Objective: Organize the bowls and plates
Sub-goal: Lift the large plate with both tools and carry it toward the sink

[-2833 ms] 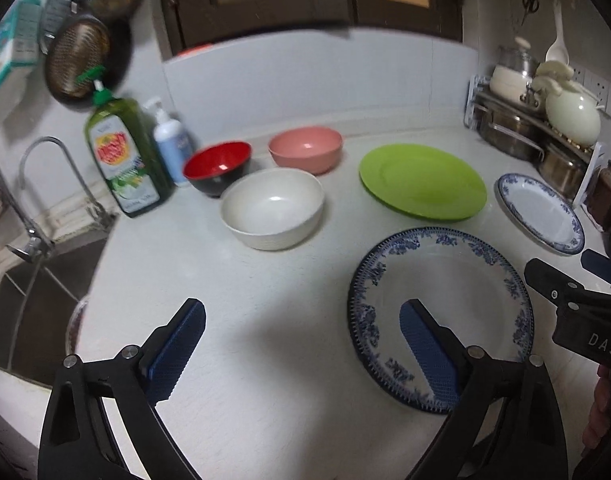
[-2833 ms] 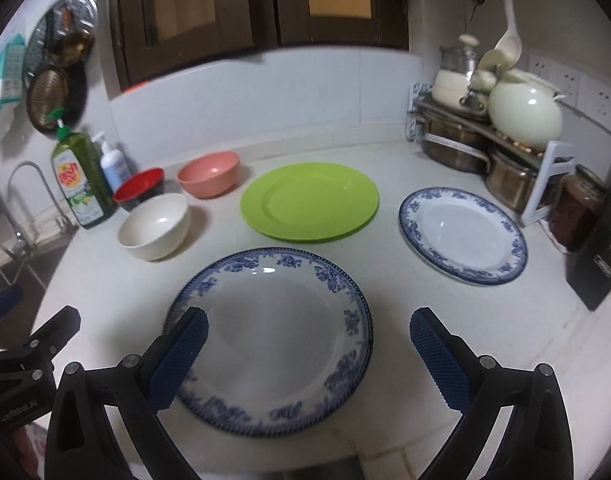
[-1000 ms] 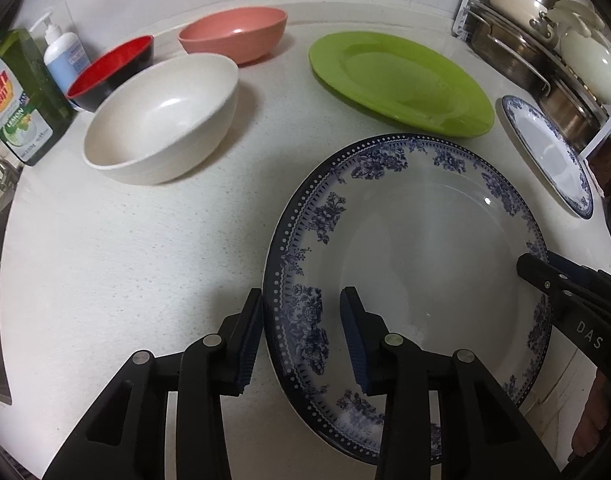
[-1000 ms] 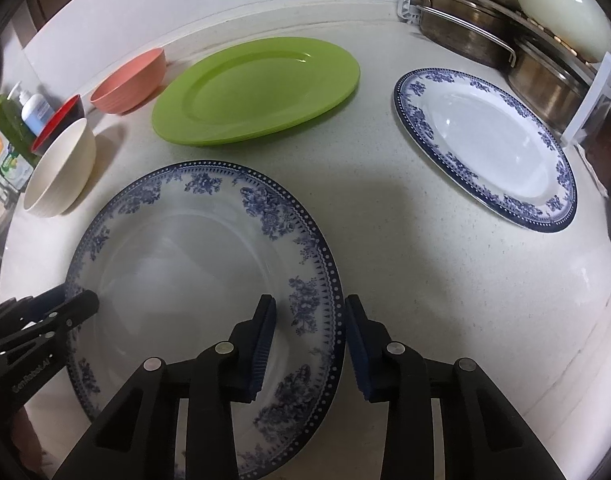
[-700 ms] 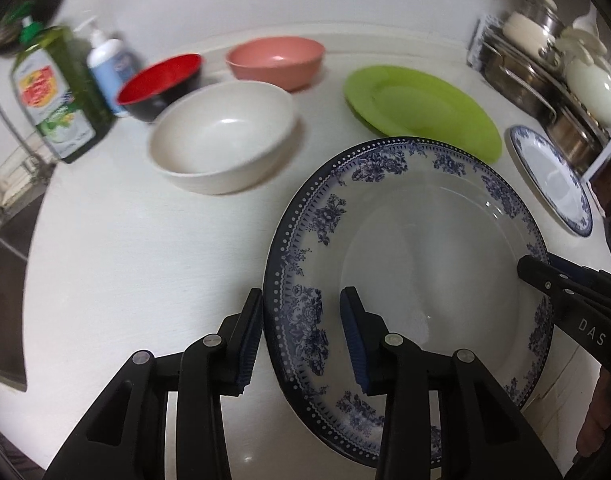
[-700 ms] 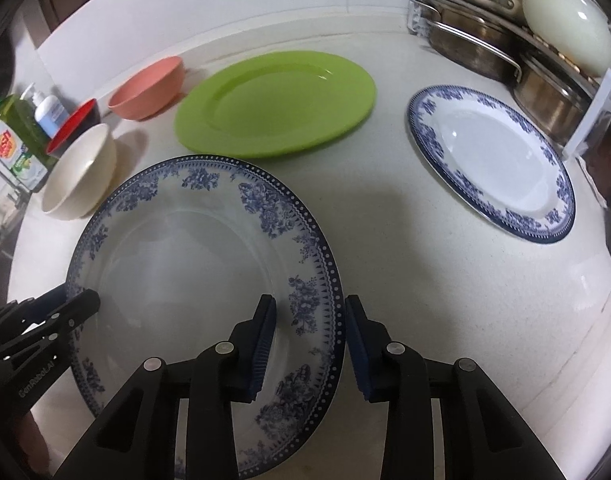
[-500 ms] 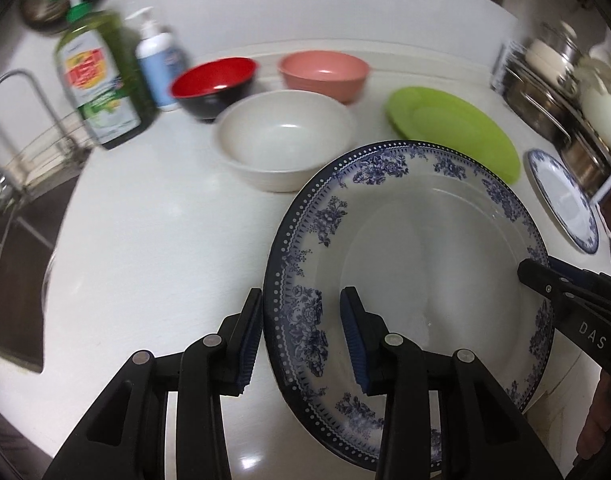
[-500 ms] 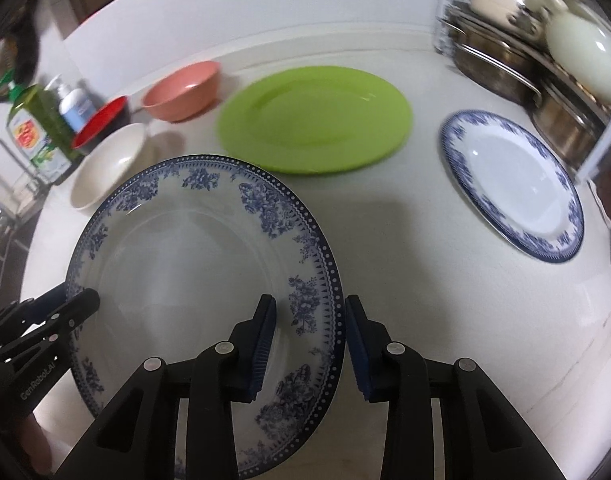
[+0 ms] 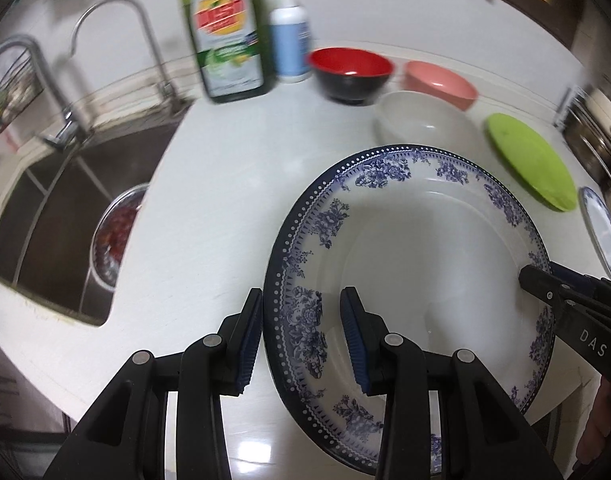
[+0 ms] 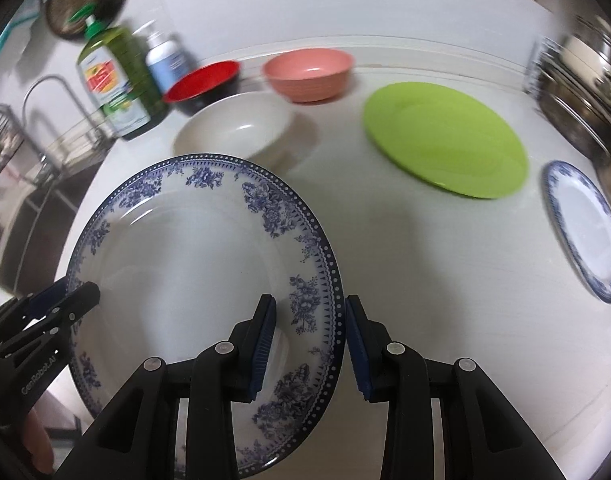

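Plate (image 9: 425, 248) is pinched at opposite rims by left gripper (image 9: 301, 336) and right gripper (image 10: 309, 344), held above desk (image 10: 425, 260); uneven pull risks slip onto white bowl (image 10: 233, 132).

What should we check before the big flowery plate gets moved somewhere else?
1. Left tool clamped on the large blue-and-white floral plate's rim: ok.
2. Right tool clamped on the opposite rim: ok.
3. Plate lifted off the white countertop: ok, judging by its tilt.
4. Cream bowl clear of the plate's far edge: cannot tell, they overlap in view.
5. Lime green plate bare for stacking: ok.
6. Smaller blue-rimmed plate bare: ok.
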The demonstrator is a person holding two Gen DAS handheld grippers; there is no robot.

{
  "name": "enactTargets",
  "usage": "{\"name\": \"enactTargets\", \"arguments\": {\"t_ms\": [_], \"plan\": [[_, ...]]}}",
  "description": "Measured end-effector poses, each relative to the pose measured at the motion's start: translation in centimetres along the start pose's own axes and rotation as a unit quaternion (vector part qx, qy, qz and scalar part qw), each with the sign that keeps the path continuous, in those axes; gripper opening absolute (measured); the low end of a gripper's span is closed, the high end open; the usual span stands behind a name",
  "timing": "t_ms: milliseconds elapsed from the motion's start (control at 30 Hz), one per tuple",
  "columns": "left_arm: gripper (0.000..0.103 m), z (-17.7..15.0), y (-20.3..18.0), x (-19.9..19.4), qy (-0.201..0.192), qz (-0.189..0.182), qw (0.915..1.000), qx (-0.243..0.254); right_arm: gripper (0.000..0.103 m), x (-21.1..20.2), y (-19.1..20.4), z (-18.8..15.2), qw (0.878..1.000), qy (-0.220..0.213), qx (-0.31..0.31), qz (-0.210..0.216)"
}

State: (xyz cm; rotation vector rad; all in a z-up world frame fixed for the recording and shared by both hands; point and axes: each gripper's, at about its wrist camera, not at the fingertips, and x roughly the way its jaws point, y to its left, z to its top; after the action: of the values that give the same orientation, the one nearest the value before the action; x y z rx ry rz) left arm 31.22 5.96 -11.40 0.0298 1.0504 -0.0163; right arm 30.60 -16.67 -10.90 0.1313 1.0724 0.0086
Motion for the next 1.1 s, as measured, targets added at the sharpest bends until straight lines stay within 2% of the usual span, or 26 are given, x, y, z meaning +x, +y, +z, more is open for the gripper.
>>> {"name": "enactTargets", "arguments": {"t_ms": [200, 367, 633, 1100], "plan": [[0.038, -0.6, 3.5, 1.5, 0.017, 0.007, 0.9995, -0.026, 0.036, 1.8, 4.6, 0.1, 0.999, 0.016, -0.034, 0.014], [0.039, -0.6, 4.9, 2.9, 0.030, 0.006, 0.9990, -0.032, 0.036, 3.1, 6.8, 0.2, 0.998, 0.029, -0.045, 0.016], [0.038, 0.1, 6.2, 4.8, 0.042, 0.008, 0.9987, -0.026, 0.036, 5.3, 8.8, 0.9, 0.998, 0.047, -0.047, 0.012], [0.039, 0.8, 7.0, 6.7, 0.057, 0.005, 0.9981, -0.023, 0.036, 6.5, 9.4, 1.6, 0.997, 0.069, -0.042, 0.005]]}}
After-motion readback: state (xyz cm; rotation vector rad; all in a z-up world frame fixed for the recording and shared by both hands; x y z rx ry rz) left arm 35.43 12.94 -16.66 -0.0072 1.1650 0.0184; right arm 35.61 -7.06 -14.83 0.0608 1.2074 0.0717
